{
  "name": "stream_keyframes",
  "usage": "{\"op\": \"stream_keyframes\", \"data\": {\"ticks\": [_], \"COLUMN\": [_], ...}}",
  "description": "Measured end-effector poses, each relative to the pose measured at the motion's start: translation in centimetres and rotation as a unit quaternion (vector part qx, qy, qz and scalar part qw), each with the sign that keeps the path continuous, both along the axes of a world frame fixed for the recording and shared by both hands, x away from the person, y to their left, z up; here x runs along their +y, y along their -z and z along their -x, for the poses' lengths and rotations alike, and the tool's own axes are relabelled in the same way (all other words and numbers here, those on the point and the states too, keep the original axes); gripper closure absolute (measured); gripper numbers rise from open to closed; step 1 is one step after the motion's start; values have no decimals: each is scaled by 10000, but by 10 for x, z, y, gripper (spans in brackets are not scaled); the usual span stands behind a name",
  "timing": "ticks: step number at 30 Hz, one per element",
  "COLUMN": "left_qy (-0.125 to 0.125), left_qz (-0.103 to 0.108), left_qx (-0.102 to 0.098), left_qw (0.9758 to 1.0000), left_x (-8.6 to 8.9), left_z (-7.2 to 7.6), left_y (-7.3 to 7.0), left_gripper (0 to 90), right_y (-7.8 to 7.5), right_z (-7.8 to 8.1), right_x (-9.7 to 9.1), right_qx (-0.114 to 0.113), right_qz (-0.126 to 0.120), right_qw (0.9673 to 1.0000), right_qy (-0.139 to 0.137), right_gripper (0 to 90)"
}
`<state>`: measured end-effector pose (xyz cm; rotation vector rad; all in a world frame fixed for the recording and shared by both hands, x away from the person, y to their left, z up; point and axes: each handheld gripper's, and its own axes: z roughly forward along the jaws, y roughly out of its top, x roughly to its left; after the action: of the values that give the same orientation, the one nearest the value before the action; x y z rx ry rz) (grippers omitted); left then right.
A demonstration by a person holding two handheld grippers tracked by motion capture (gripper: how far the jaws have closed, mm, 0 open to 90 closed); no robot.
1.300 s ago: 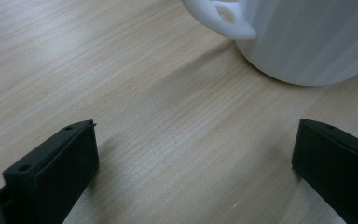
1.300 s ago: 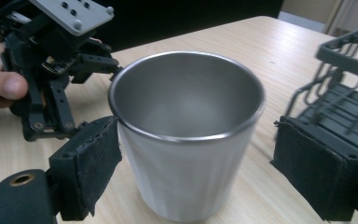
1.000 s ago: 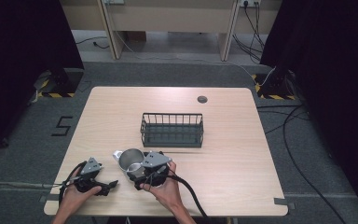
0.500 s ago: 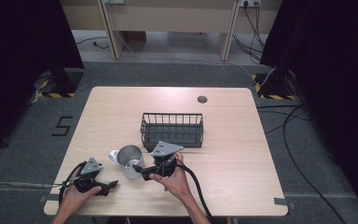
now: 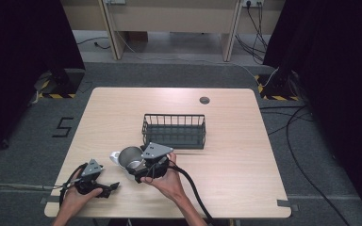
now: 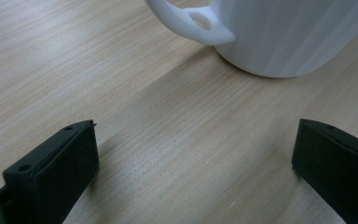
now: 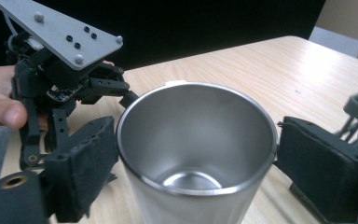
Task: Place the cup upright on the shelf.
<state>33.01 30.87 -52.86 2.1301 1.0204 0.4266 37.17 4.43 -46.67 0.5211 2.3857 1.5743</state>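
Steel tumbler (image 7: pixel 196 154) held between the two black jaws of the right gripper (image 7: pixel 193 163), one pad pressed against each side of its wall just under the rim. In the right gripper view the cup stands upright with its open mouth toward the camera and its shiny bottom visible inside. From the high view the same tumbler (image 5: pixel 130 157) sits at the near left part of the wooden table (image 5: pixel 245 155), with the right gripper (image 5: pixel 143 168) closed around it from the person's side and the right hand (image 5: pixel 169 176) behind it.

A white mug (image 5: pixel 115 157) stands touching or just beside the tumbler on its left; the pictures do not settle which. In the left gripper view this mug (image 6: pixel 284 32) is ahead and to the right of the jaws, its handle (image 6: pixel 191 25) pointing left.

The left gripper (image 5: pixel 104 187) lies low near the table's front edge, its jaws spread wide apart with nothing but bare wood between them.

A dark wire basket (image 5: pixel 174 130) rests near the table's centre, its long side running left to right. It lies straight beyond the tumbler, farther from the person and slightly right. The right gripper is the nearer tool to it. A likely next move would carry the cup forward and over the basket's near wall
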Motion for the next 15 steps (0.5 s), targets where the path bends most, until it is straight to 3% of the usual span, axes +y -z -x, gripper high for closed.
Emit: {"op": "stream_keyframes", "data": {"ticks": [8,15], "left_qy": [-2,2], "left_qz": [1,1], "left_qx": [0,0], "left_qw": [10000,10000], "left_x": [0,0], "left_z": [0,0], "left_y": [0,0], "left_gripper": [0,0], "right_y": [5,14], "right_z": [-10,-15], "right_x": [17,25], "right_qx": [84,134], "right_qz": [67,60], "right_qw": [9999,9998], "right_qy": [-66,-134], "right_gripper": [34,48]}}
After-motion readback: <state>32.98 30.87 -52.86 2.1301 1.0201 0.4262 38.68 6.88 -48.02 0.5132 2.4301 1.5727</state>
